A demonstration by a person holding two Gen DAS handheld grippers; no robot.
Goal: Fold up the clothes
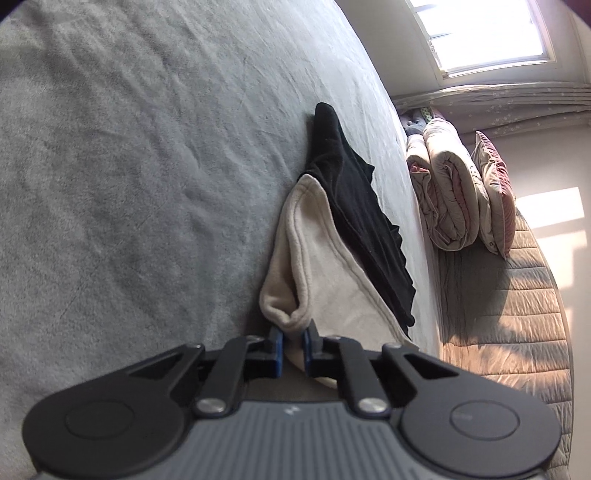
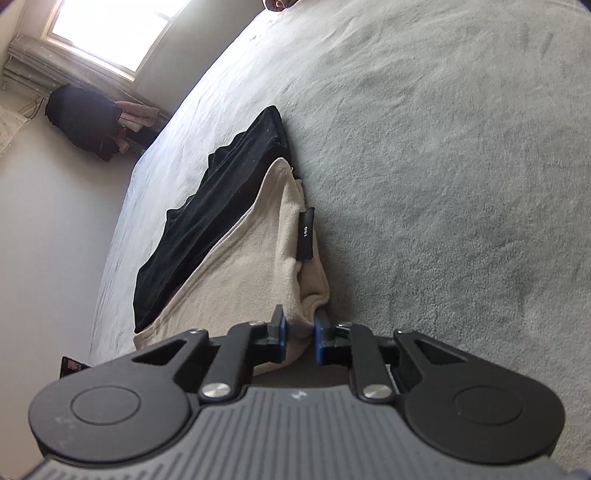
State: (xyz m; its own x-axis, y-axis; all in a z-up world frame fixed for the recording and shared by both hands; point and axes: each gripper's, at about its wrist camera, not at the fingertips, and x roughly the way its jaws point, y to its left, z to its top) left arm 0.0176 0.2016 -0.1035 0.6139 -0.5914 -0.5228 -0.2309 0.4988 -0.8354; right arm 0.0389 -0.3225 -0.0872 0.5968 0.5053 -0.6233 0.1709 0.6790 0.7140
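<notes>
Your left gripper [image 1: 293,341] pinches a bunched edge of the cream garment [image 1: 321,273]; your right gripper [image 2: 298,336] has cream cloth between its fingers, slightly wider apart. The garment lies doubled on the grey bedcover [image 1: 129,166], black cloth [image 1: 354,206] on its far part. One fold looks made; whether more remain, you can't tell.

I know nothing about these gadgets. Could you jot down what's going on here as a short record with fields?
Setting: bedroom, grey bed cover
Work item: cream fleece garment, part black
Left tongs: shut on a bunched cream edge
Right tongs: shut on another cream edge
Tag: small black label on the garment
Background: rolled duvet, window
</notes>
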